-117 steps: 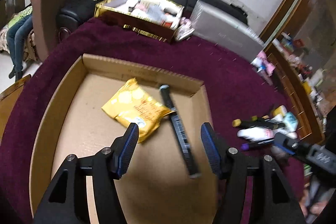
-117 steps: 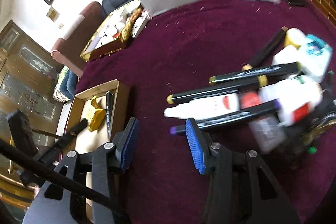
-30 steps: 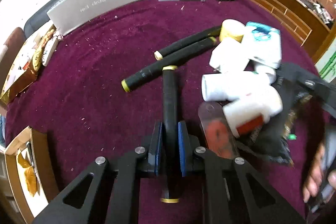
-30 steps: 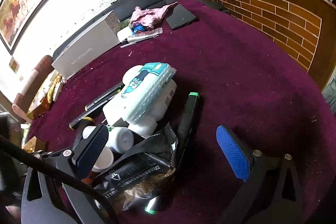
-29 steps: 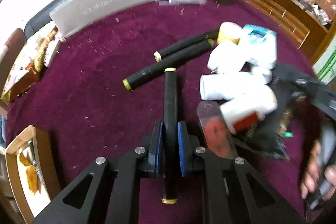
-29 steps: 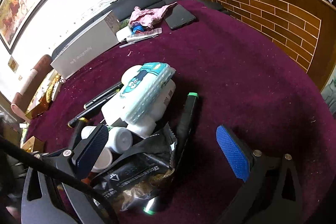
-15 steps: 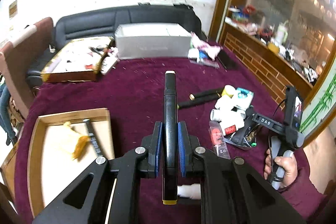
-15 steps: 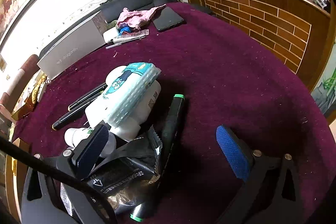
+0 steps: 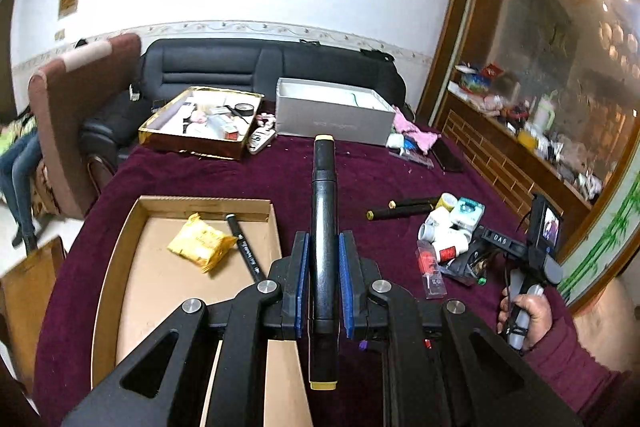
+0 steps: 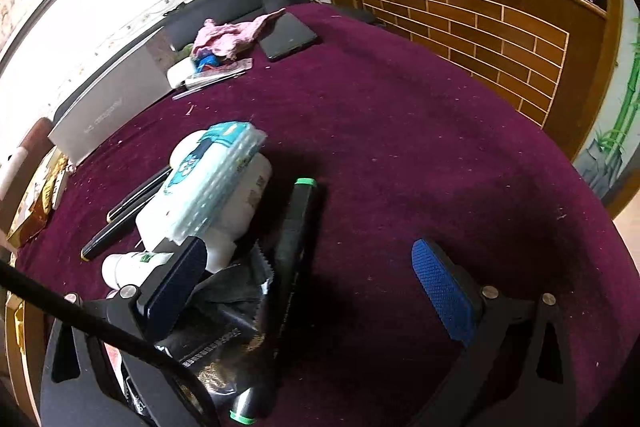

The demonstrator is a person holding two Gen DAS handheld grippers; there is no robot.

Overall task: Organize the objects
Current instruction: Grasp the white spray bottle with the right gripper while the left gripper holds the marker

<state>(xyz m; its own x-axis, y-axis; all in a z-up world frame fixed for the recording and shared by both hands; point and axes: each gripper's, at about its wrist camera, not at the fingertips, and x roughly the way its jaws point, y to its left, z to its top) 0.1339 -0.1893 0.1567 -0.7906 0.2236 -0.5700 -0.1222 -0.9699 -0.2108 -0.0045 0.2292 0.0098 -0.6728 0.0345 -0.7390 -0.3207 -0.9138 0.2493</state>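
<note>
My left gripper is shut on a black marker with yellow caps, held in the air over the purple cloth by the right rim of a cardboard tray. Inside the tray lie a yellow snack packet and another black marker. My right gripper is open low over a pile. A green-capped black marker lies between its pads, untouched. A black foil packet, a tissue pack, white bottles and two yellow-capped markers lie beside it.
A gold box and a grey box stand at the table's far edge before a black sofa. A pink cloth and a phone lie far right. A wooden counter borders the right side.
My left gripper lifted the yellow-capped marker off the cloth and carried it up and left, so the tray now lies below it. The right gripper stayed over the pile, tilting slightly.
</note>
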